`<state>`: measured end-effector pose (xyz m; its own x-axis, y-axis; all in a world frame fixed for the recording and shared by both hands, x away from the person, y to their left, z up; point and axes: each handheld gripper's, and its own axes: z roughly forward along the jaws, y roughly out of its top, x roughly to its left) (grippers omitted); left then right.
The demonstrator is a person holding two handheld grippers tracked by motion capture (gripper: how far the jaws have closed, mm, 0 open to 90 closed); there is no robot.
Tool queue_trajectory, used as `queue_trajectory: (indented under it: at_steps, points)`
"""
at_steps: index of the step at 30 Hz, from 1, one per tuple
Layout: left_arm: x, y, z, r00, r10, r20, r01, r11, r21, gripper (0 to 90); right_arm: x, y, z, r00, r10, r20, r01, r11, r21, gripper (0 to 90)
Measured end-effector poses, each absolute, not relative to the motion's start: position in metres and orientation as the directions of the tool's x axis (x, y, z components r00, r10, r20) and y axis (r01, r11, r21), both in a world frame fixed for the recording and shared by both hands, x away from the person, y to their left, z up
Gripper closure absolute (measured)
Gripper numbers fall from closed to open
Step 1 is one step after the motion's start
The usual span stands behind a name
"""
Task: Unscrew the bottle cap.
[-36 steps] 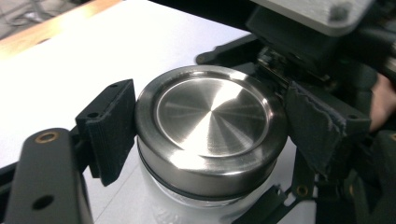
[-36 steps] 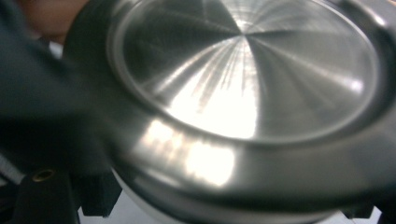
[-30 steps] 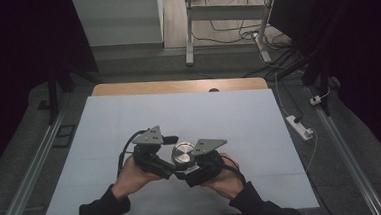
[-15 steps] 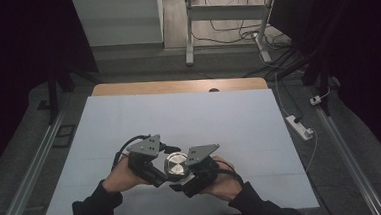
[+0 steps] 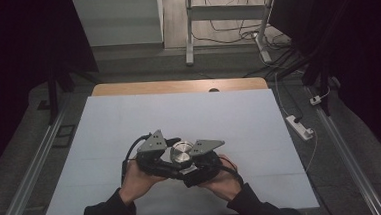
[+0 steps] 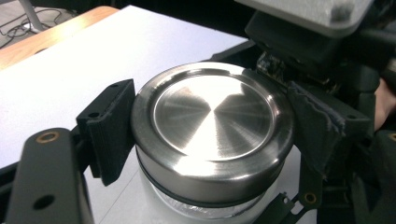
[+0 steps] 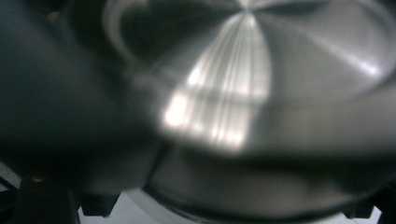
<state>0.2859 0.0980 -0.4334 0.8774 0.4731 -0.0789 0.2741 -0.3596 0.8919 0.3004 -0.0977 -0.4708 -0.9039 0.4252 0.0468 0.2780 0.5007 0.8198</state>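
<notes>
We're at the lid step; the jar (image 5: 183, 155) sits near the front edge of the white table (image 5: 129, 121), between both grippers; left gripper (image 6: 210, 135) has just closed and now clamps the steel lid (image 6: 212, 121), pads pressed on its rim either side; right gripper (image 5: 195, 170) is clenched low against the jar, apparently on the glass body, though its own view is a blur of metal; next move likely a twist of the lid while the body is held steady, needing firm grip and no slip; thread type, jar contents and the right pads' contact points are hidden.
</notes>
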Motion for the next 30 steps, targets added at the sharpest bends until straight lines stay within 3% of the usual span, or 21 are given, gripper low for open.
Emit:
queue_trajectory:
  at_steps: [30]
  points:
    - [0.274, 0.123, -0.42, 0.89, 0.448, -0.083, 0.26, -0.351, 0.899, 20.3, 0.316, -0.116, -0.471, -0.888, 0.46, 0.019, 0.276, 0.499, 0.822, 14.5]
